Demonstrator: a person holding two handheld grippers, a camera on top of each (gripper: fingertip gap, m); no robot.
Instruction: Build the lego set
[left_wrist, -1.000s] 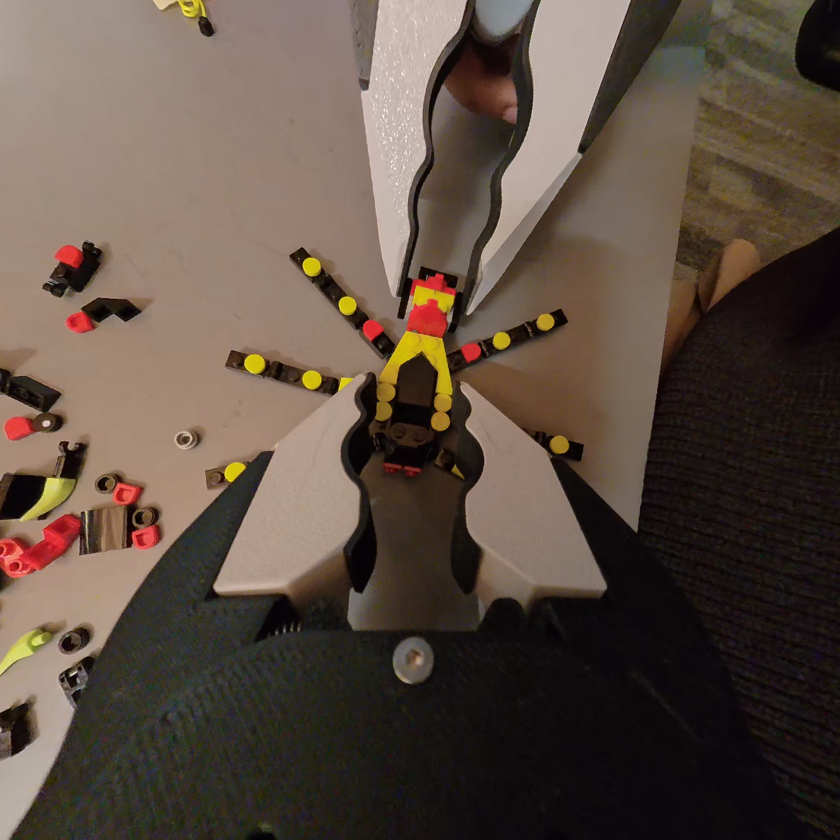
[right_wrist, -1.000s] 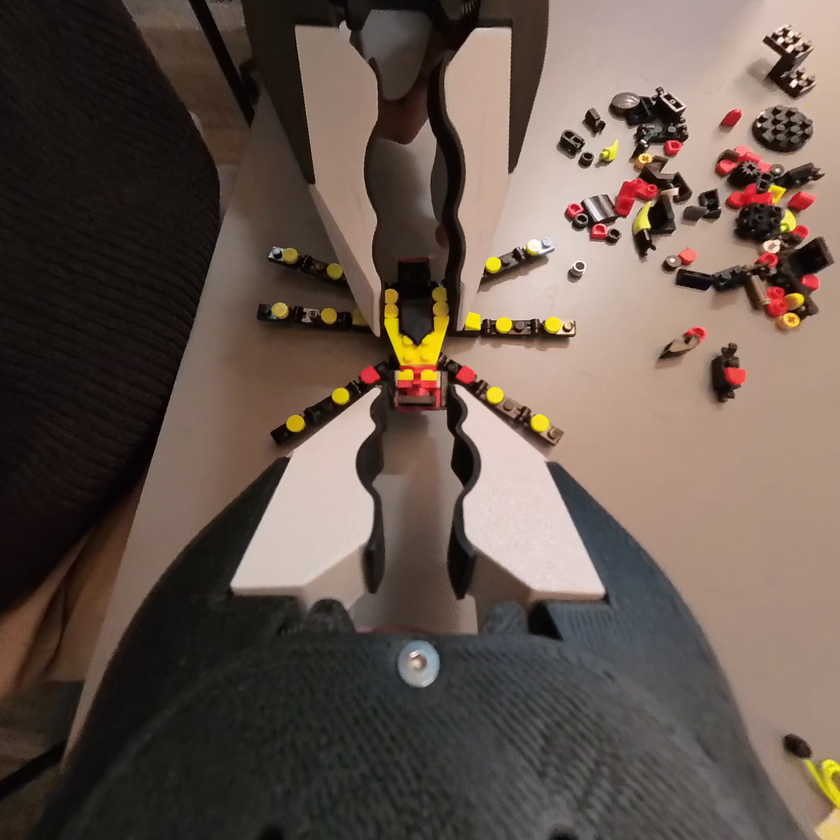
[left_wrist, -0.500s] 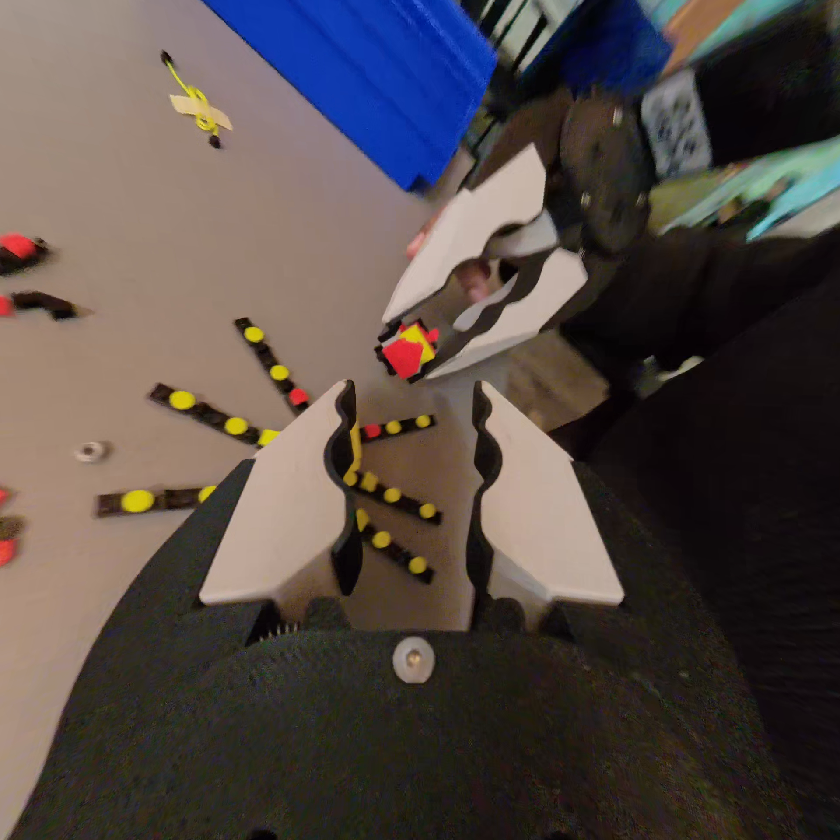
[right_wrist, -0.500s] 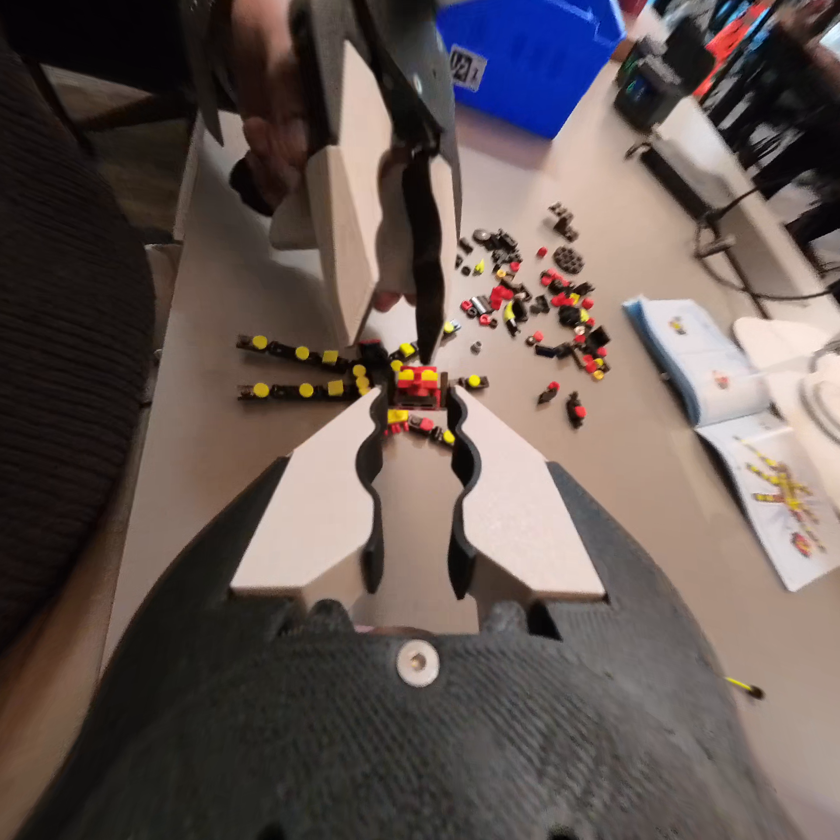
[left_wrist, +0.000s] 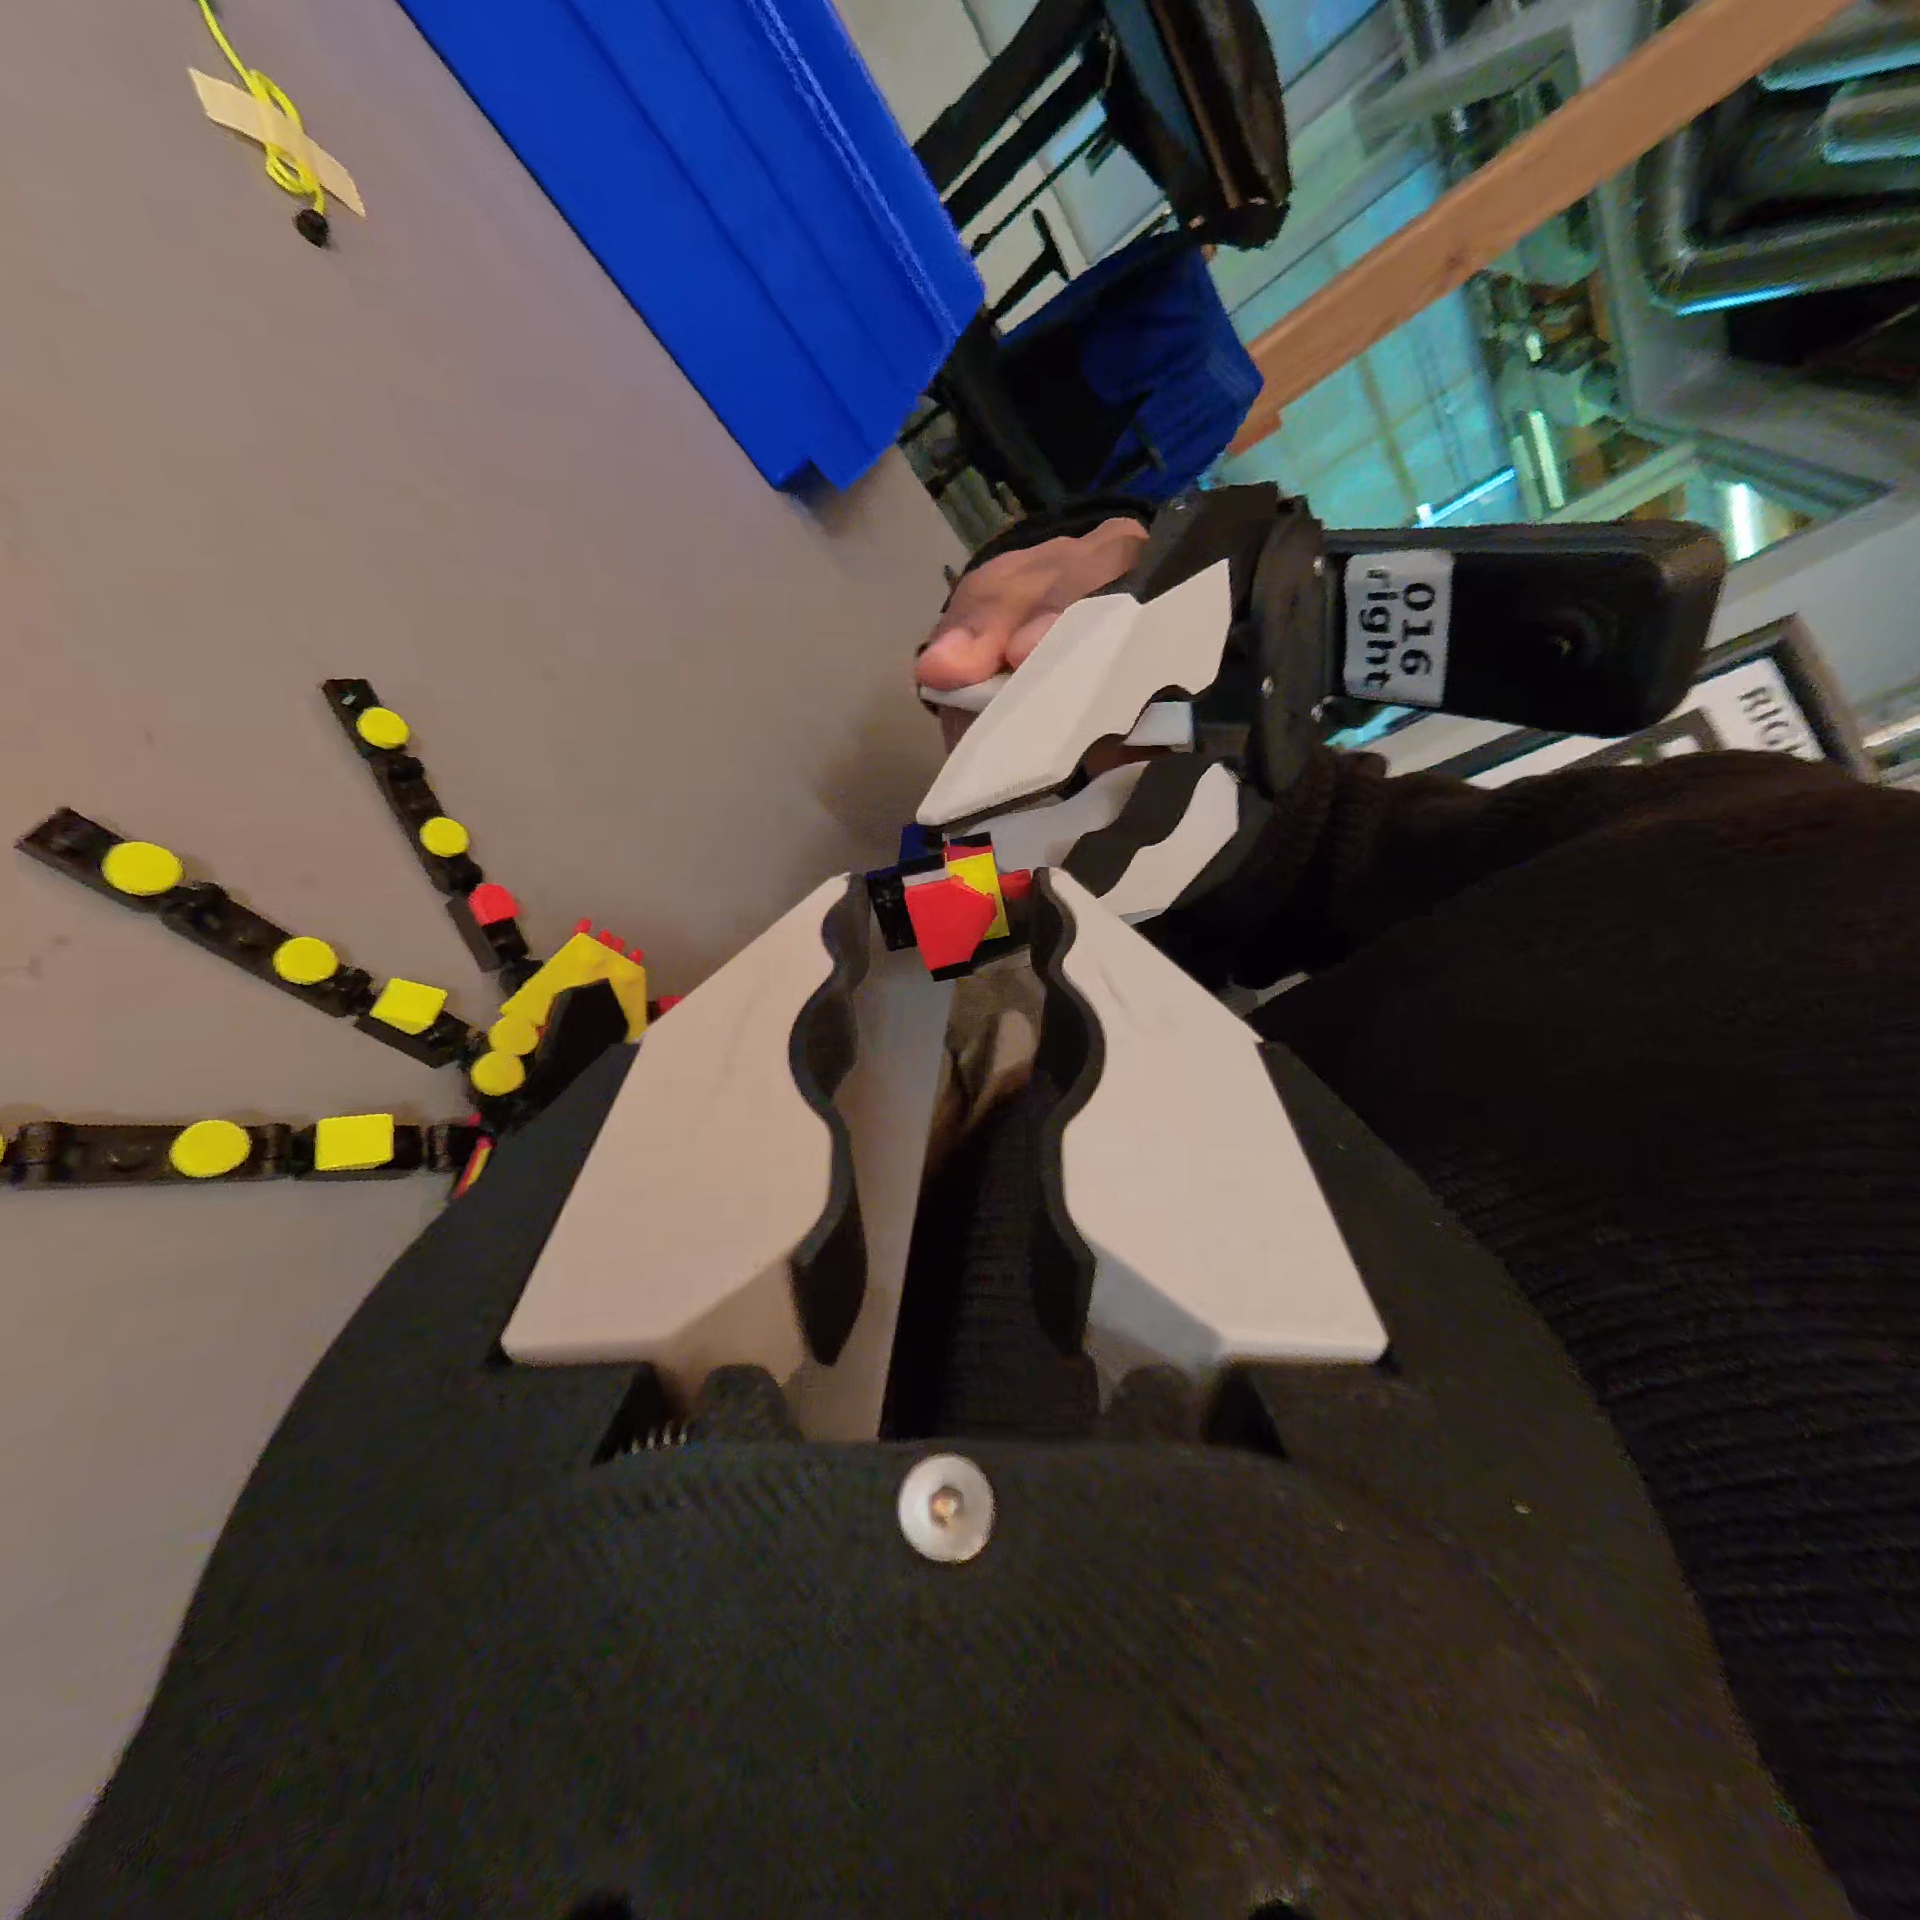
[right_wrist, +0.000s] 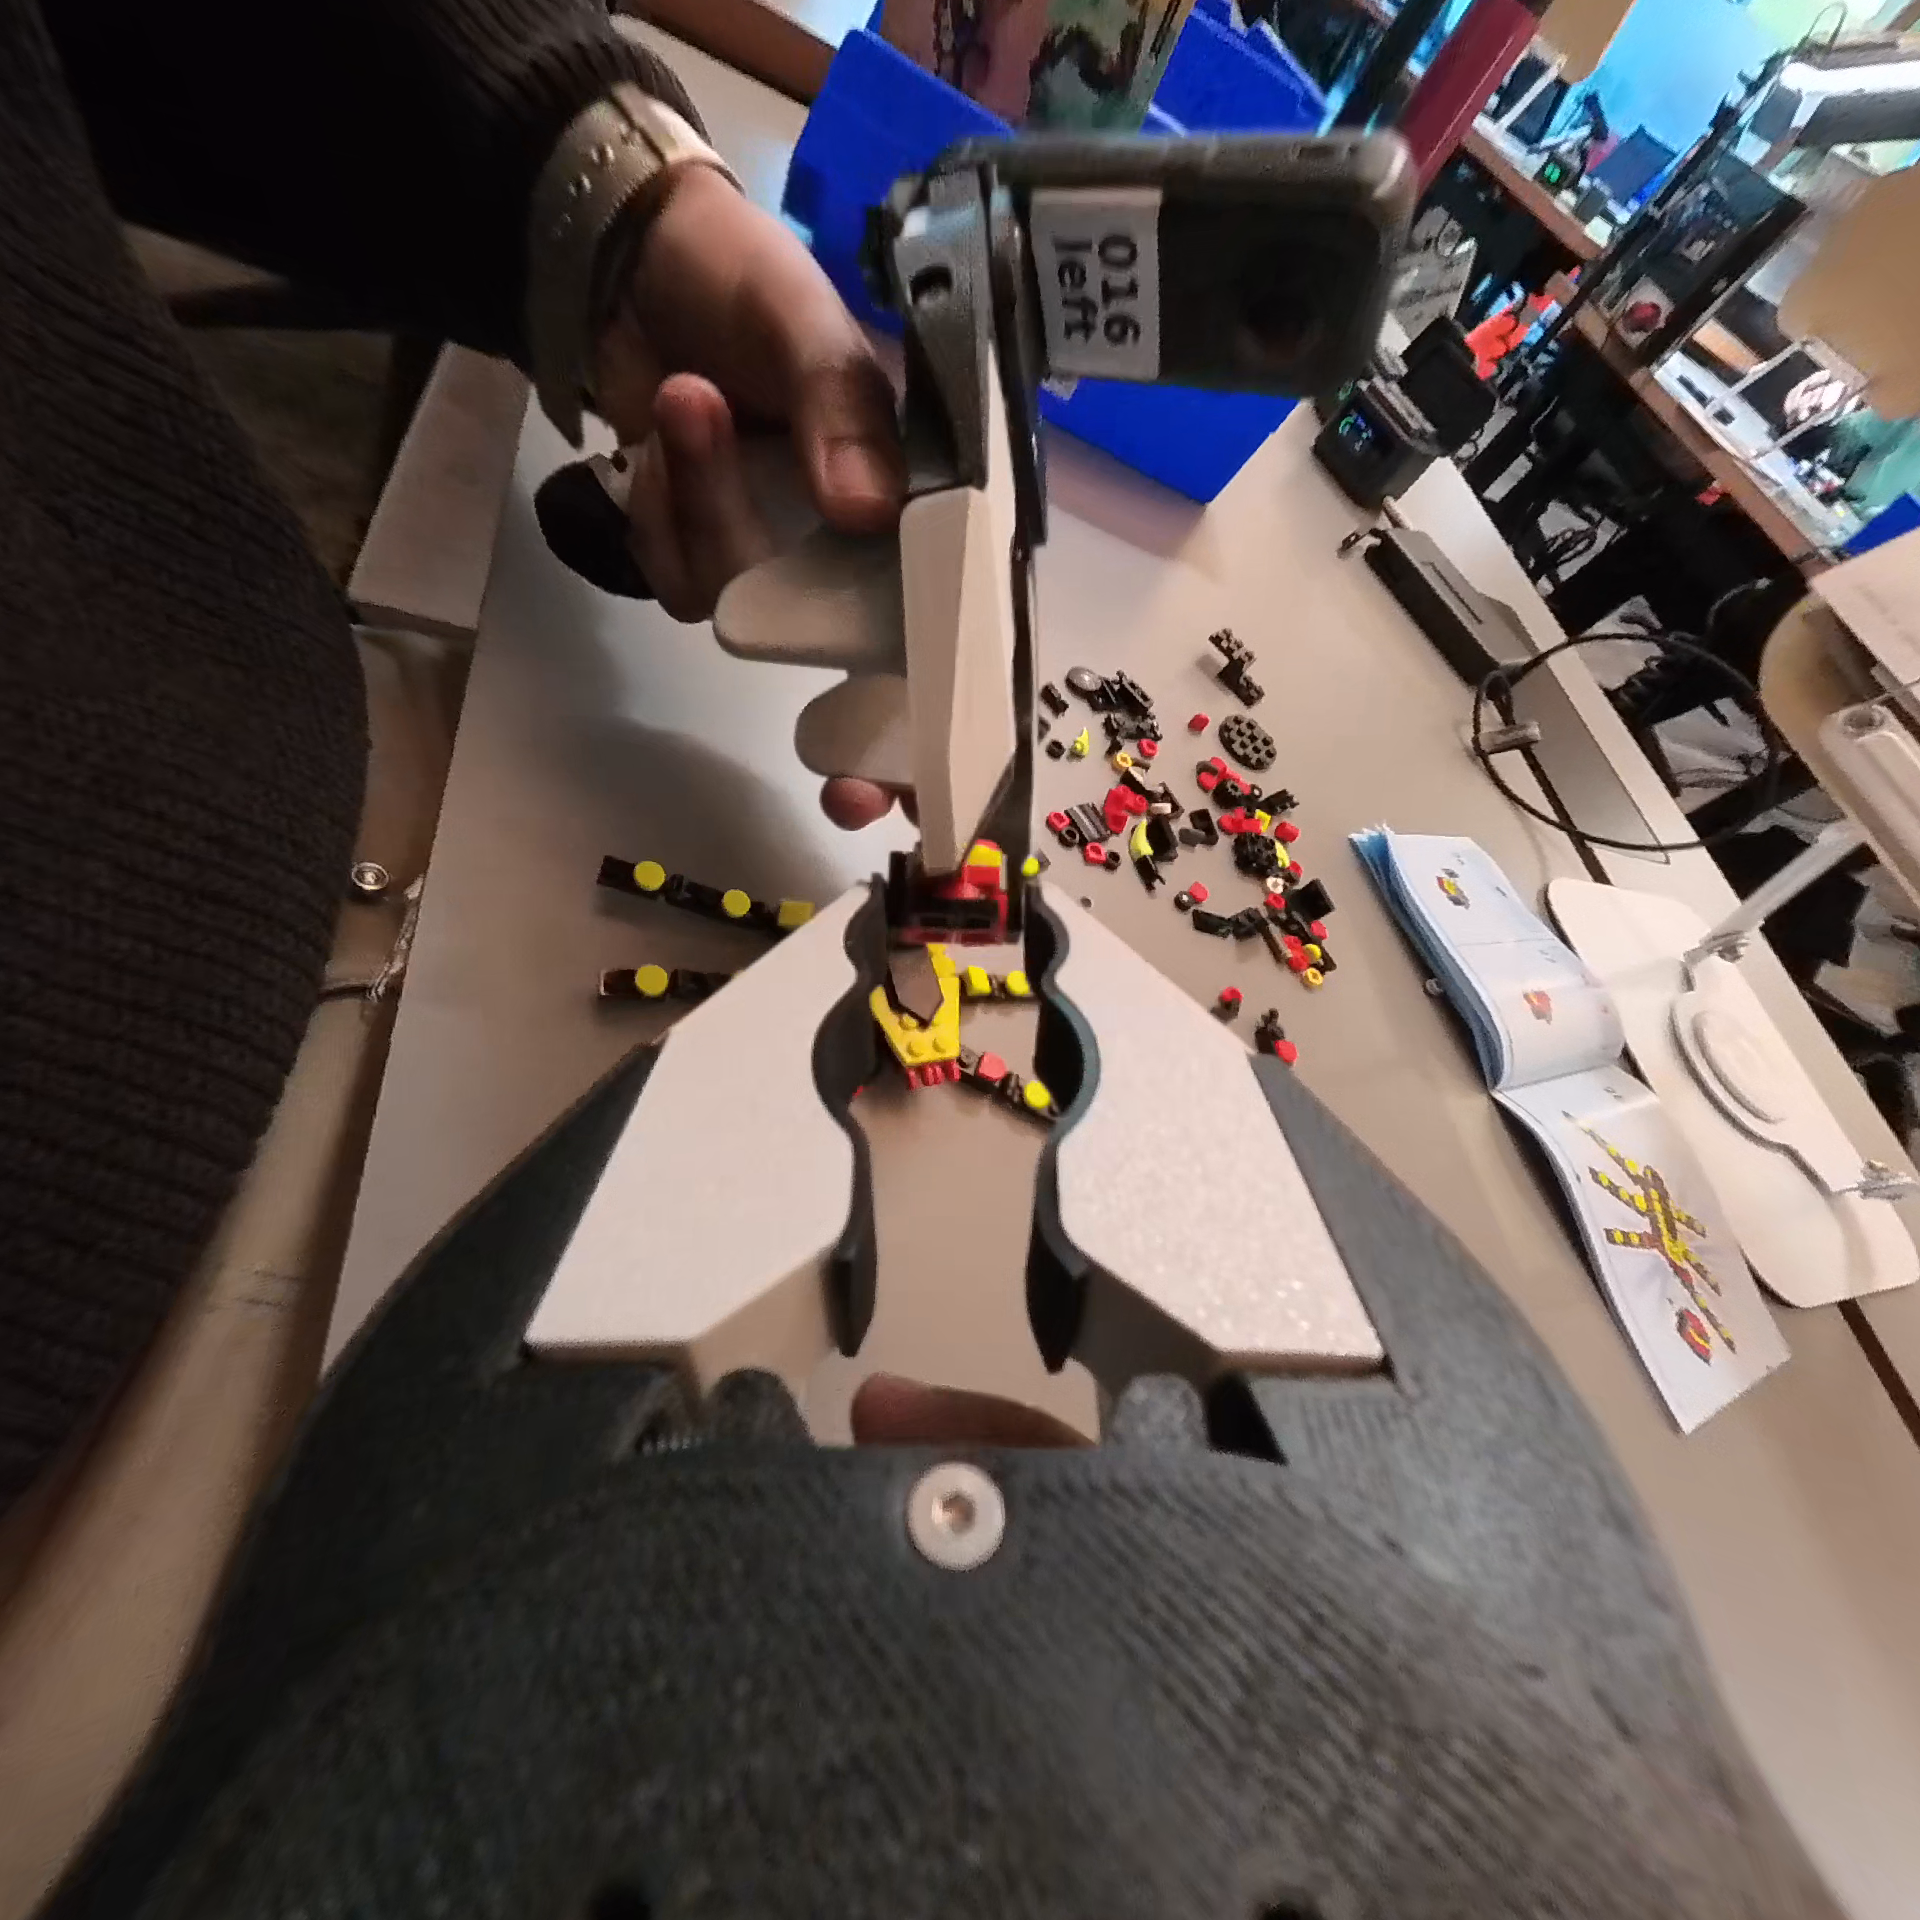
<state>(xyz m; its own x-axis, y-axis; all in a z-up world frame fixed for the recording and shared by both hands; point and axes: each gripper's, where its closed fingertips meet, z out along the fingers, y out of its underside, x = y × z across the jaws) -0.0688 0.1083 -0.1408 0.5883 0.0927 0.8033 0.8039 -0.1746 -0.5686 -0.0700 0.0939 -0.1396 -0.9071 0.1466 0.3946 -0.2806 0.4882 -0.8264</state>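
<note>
A small red, yellow and black lego head piece (left_wrist: 945, 920) is held in the air above the table's near edge. My left gripper (left_wrist: 951, 904) has its tips closed on the piece's sides. My right gripper (left_wrist: 940, 831) comes in from the upper right and pinches the same piece. In the right wrist view the piece (right_wrist: 956, 914) sits between my right gripper (right_wrist: 951, 904) tips, and my left gripper (right_wrist: 961, 868) comes down on it from above. The yellow and black spider body (left_wrist: 577, 997) with studded black legs (left_wrist: 301, 961) lies flat on the table (left_wrist: 364, 468), and also shows in the right wrist view (right_wrist: 914, 1023).
A pile of loose red, black and yellow pieces (right_wrist: 1195, 831) lies to the right of the spider. An open instruction booklet (right_wrist: 1538, 1039) and a white flat stand (right_wrist: 1714, 1039) lie farther right. A blue bin (left_wrist: 707, 208) stands at the table's back. The person's dark sleeve and lap border the near edge. The tips of both grippers are at nearly the same place.
Both grippers have left the spider on the table. The right one lifted the head piece off the body, and the left one rose and closed on that piece too.
</note>
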